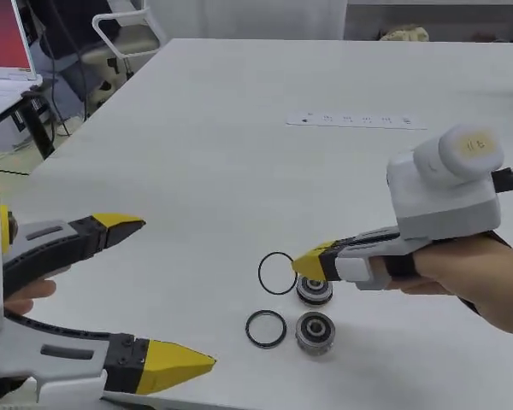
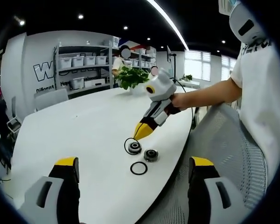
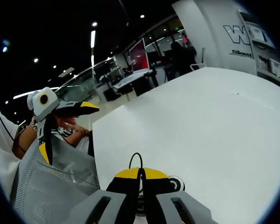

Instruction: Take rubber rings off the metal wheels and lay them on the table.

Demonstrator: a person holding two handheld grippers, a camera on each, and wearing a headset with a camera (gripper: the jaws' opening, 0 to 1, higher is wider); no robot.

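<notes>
Rubber rings two, metal wheels two. Head view: right gripper fingers clenched on one ring, wheel just beside fingertips; second ring flat on surface. Left gripper view: left gripper fingers spread, empty. Right gripper view: held ring upright between fingertips.

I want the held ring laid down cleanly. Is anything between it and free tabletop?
Nothing visible blocks it. The right hand-held gripper pinches the rubber ring beside the far wheel; bare table lies just past it. Only the other ring and near wheel lie closer to the person.
</notes>
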